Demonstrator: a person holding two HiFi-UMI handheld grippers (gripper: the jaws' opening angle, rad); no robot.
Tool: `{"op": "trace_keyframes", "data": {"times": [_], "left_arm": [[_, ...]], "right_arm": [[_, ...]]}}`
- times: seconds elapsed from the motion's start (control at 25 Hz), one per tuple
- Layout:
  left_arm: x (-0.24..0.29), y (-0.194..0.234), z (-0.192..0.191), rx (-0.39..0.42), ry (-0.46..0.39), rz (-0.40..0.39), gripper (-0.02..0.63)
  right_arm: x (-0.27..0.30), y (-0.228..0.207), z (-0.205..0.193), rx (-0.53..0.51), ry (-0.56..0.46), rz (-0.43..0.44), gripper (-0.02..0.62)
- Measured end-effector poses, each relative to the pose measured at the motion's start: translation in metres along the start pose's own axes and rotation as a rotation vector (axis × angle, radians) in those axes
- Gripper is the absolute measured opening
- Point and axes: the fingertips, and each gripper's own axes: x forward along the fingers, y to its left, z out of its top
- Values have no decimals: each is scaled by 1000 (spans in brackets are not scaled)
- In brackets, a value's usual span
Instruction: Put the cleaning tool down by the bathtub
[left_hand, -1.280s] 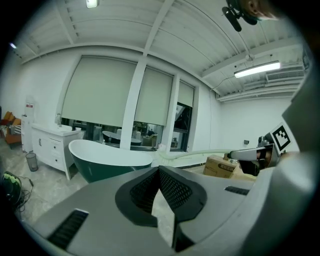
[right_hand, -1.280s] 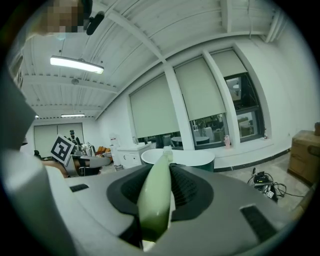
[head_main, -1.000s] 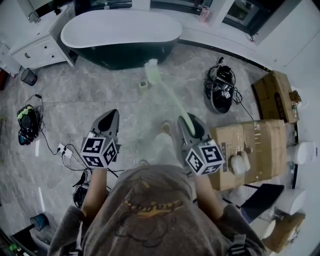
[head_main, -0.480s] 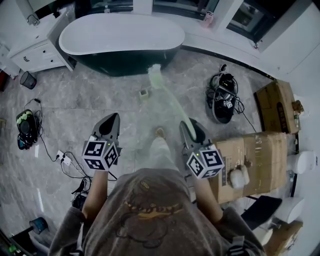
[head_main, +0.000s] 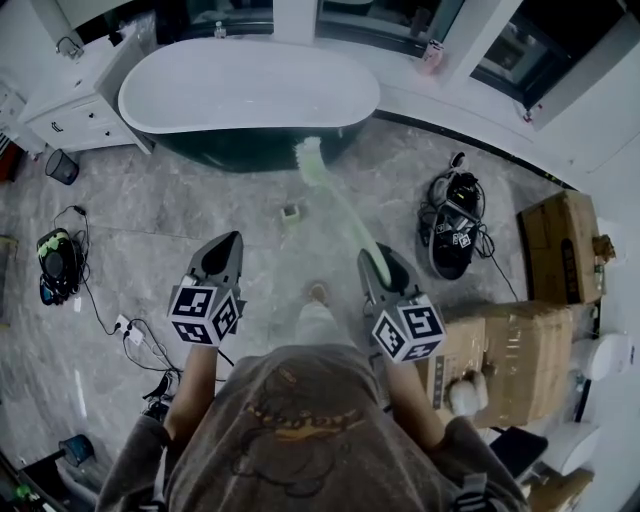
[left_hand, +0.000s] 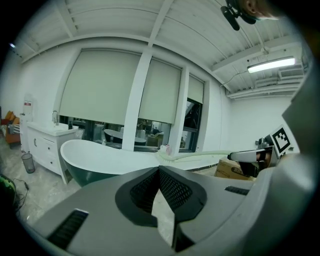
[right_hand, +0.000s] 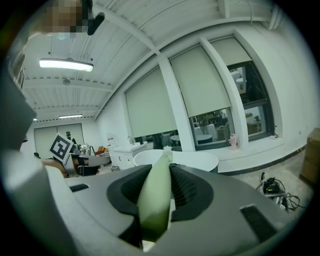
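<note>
A long pale green brush (head_main: 335, 200) is the cleaning tool, its white bristle head reaching toward the bathtub (head_main: 240, 88), which is white inside with a dark outer shell. My right gripper (head_main: 375, 262) is shut on the brush's handle (right_hand: 156, 197), with the brush head pointing forward at the tub (right_hand: 190, 160). My left gripper (head_main: 222, 252) hangs level with it on the left, shut with nothing between its pads (left_hand: 162, 192). The brush (left_hand: 200, 156) and the right gripper (left_hand: 255, 156) show at the right of the left gripper view, in front of the bathtub (left_hand: 105, 157).
A small white holder (head_main: 290, 212) stands on the grey marble floor before the tub. A white vanity cabinet (head_main: 70, 95) and a black bin (head_main: 61, 166) are at the left. Cables (head_main: 130, 325), a black device (head_main: 452, 225) and cardboard boxes (head_main: 520, 350) lie around me.
I have walked closer to the bathtub; it now sits nearer and the brush head reaches its near side. Both grippers keep their grip and pose.
</note>
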Motion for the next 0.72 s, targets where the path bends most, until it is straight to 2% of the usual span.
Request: {"op": "trace_keyframes", "data": {"times": [0.44,0.72], "left_arm": [[109,8,49,-16,-32,88,2],[134,28,64,-26,-64,149,2]], "right_arm": [[86,-96,53,-44,12,68,114],[133,-116,70,-67,29,109,114]]}}
